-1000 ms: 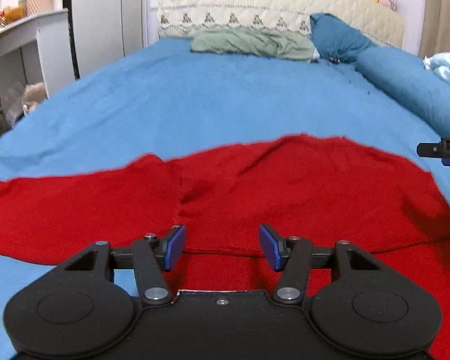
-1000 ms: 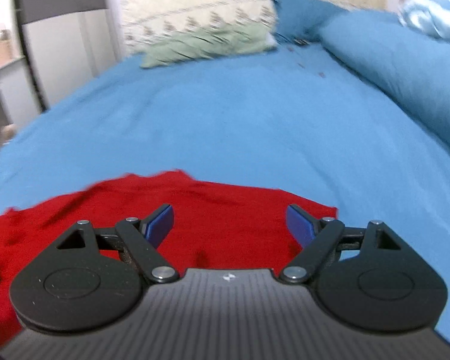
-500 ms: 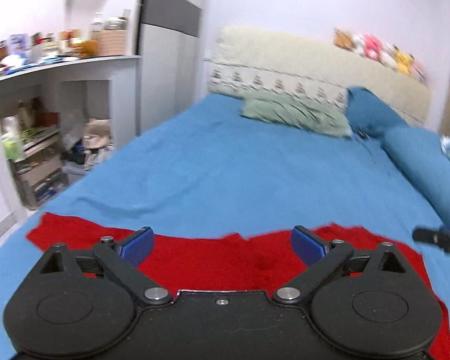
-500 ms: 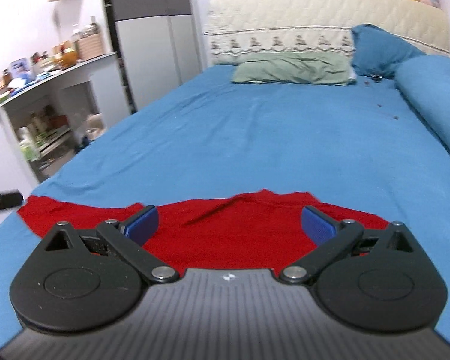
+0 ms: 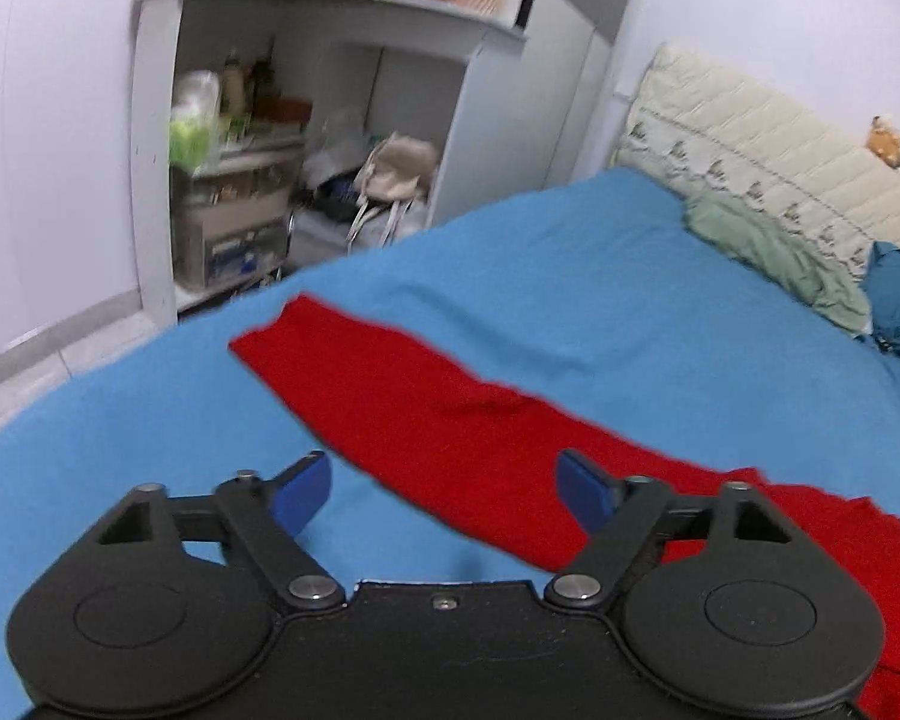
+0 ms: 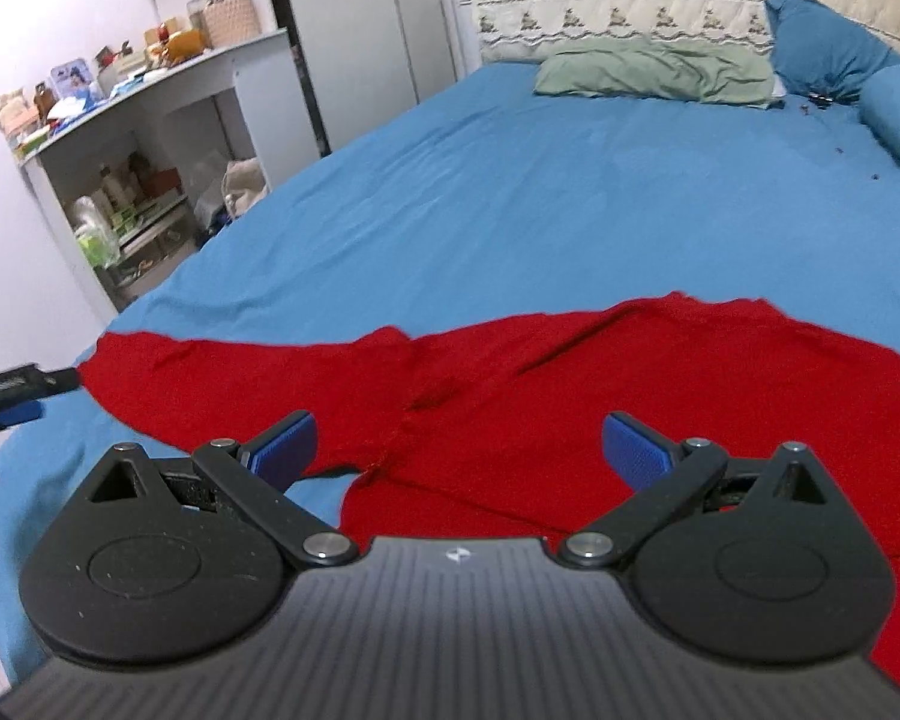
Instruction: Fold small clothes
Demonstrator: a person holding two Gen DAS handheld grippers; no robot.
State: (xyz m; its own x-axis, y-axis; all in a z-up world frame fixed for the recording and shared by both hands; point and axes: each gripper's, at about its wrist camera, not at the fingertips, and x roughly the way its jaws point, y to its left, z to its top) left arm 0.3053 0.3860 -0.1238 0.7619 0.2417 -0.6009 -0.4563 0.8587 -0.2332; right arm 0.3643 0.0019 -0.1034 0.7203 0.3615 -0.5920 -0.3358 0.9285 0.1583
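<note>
The red sweater (image 6: 570,396) lies spread flat across the blue bedsheet (image 6: 510,192), ready for folding; the left gripper (image 5: 444,486), its jaws apart and just narrowed on nothing, faces the outstretched sleeve (image 5: 378,384), while the right gripper (image 6: 459,444) hangs wide apart and empty over the body.

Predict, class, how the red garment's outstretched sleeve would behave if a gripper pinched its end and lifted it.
The red garment lies flat with soft creases, so its sleeve would probably droop limply. It looks like knit, so it may stretch somewhat and cling to the blue bedsheet rather than slide.
</note>
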